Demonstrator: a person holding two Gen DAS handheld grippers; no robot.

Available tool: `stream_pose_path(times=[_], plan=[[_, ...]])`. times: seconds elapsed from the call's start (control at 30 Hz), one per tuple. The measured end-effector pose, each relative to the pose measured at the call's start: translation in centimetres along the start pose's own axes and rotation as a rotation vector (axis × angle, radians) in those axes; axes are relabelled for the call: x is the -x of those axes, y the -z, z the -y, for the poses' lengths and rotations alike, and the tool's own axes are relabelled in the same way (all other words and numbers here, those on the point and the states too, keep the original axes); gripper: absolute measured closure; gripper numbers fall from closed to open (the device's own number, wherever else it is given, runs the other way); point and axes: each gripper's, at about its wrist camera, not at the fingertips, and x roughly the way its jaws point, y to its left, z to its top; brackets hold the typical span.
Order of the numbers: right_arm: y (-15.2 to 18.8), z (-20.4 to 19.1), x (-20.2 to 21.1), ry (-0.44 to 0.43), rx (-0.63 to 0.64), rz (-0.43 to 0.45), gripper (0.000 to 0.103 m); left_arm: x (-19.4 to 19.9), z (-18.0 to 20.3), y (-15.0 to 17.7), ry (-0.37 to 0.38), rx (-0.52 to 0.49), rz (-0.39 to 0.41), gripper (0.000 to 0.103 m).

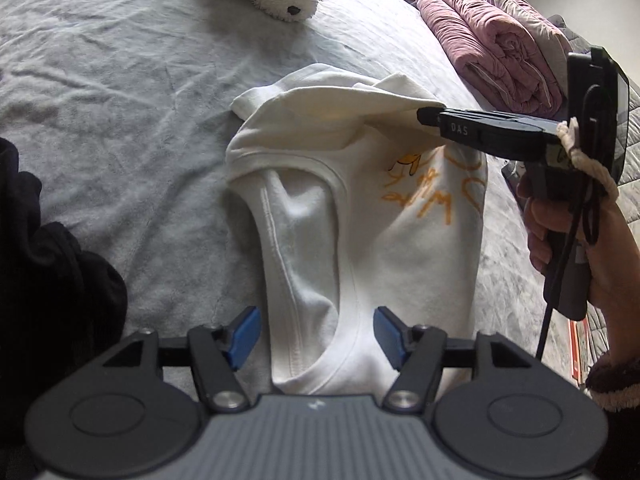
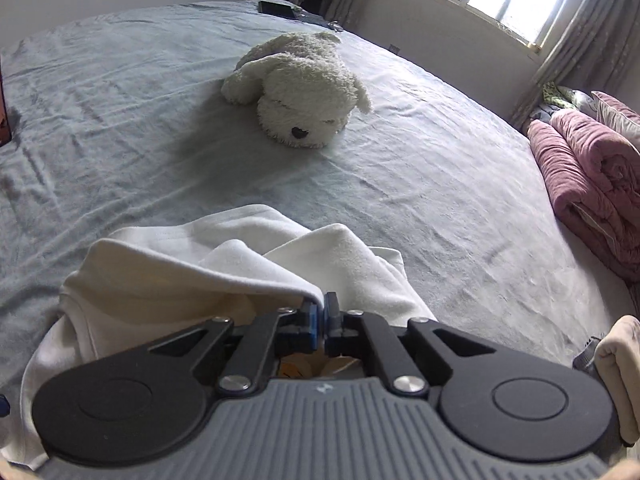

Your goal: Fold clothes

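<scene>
A white T-shirt (image 1: 400, 248) with orange print lies partly folded on the grey bed, neck opening toward my left gripper. My left gripper (image 1: 316, 338) hovers open just above the collar, its blue pads on either side of the neckline and holding nothing. My right gripper (image 1: 424, 114), held in a hand at the right, is shut on the shirt's far hem, which it has lifted and drawn over the body. In the right wrist view its blue pads (image 2: 320, 314) pinch a fold of the white T-shirt (image 2: 192, 264).
A white plush dog (image 2: 300, 92) lies farther up the bed sheet (image 2: 120, 120). Folded pink quilts (image 2: 592, 184) sit along the right edge. Dark clothing (image 1: 48, 264) bulks at the left. A dark phone (image 2: 278, 8) rests at the far edge.
</scene>
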Motion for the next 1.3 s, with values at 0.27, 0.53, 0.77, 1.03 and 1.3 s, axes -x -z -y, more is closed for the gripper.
stream_pose_path(times=[0.27, 0.53, 0.77, 1.03, 1.3], plan=[[-0.3, 4.0, 1.3, 0.077, -0.13, 0.024, 0.102, -0.3, 0.4, 0.5, 0.001, -0.028, -0.02, 0.034], [1.0, 7.7, 1.3, 0.136, -0.24, 0.008, 0.102, -1.6, 1.1, 1.4, 0.018, -0.041, -0.08, 0.033], [2.5, 8.9, 0.6, -0.004, -0.35, 0.041, 0.101, -2.0, 2.1, 2.0, -0.054, -0.102, -0.035, 0.055], [-1.0, 7.8, 1.1, 0.01, -0.279, 0.097, 0.101, -1.6, 2.2, 1.2, -0.098, -0.088, 0.062, 0.095], [-3.2, 7.6, 0.4, 0.028, -0.298, 0.11, 0.101, 2.3, 0.0, -3.5, -0.216, -0.027, 0.306, 0.095]])
